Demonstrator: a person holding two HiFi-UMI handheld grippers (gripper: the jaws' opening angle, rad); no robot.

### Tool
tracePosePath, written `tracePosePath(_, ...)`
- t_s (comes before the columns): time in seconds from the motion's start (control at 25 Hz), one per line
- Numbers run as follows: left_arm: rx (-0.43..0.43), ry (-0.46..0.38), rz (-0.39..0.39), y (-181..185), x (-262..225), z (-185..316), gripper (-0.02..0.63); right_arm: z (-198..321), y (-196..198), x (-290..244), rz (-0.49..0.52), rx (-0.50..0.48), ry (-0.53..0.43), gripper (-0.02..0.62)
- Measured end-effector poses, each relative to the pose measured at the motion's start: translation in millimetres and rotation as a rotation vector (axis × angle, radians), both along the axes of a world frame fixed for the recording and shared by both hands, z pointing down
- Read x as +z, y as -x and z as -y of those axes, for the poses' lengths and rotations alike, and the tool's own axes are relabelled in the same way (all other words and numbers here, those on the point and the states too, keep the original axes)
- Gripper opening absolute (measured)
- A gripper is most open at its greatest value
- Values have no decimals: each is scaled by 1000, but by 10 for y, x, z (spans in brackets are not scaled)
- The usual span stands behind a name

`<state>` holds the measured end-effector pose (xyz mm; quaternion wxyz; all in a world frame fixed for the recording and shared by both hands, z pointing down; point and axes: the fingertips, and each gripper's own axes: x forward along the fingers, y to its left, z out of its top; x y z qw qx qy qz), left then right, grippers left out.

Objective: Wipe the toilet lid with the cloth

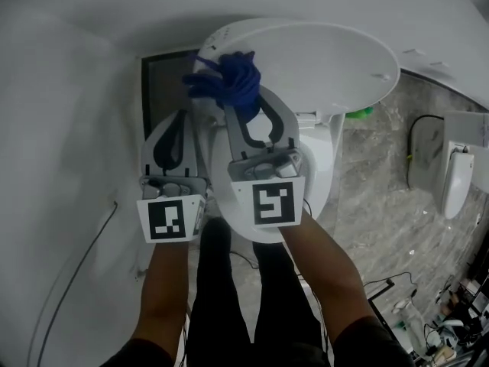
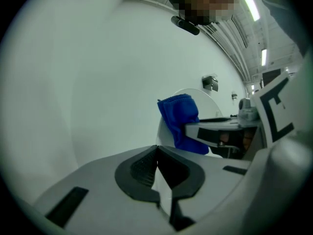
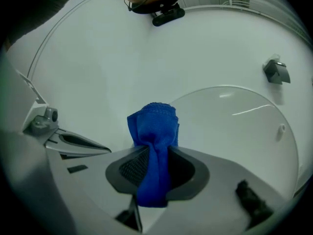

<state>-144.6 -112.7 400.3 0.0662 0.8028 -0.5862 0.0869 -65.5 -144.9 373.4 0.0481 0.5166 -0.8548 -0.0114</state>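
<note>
The white toilet lid (image 1: 321, 60) stands raised, its inner face towards me. My right gripper (image 1: 243, 98) is shut on a bunched blue cloth (image 1: 228, 81) and holds it at the lid's left edge. In the right gripper view the cloth (image 3: 154, 146) sticks up between the jaws, with the lid (image 3: 234, 126) to the right behind it. My left gripper (image 1: 183, 113) is shut with nothing in it, just left of the right one. From the left gripper view I see its closed jaws, my left gripper (image 2: 157, 153), and the cloth (image 2: 180, 121) against the lid (image 2: 205, 102).
A white wall (image 1: 61, 128) curves close on the left. A second white fixture (image 1: 457, 176) stands on the marble floor (image 1: 382, 205) at the right. Cables and small items (image 1: 428, 319) lie at the lower right. A green object (image 1: 362, 113) peeks from behind the lid.
</note>
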Motion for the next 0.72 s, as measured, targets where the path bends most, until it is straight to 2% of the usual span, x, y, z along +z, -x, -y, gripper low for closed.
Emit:
tracePosePath(0.16, 15, -7, 4, -4, 19, -4, 11, 142, -1, 59, -21, 23, 16, 95)
tracePosePath(0.28, 53, -23, 48, -99, 49, -8, 11, 192, -71, 60, -21, 60, 14, 95)
tracePosePath(0.44, 97, 6, 57, -280, 91, -36, 11, 251, -275, 124, -33, 118, 34, 95)
tracePosePath(0.6, 112, 40, 28, -371, 100, -27, 11, 300, -550, 160, -62, 176, 36, 95)
tracePosePath(0.72, 108, 80, -81, -405, 110, 19, 11, 336, -796, 223, -98, 221, 67, 95)
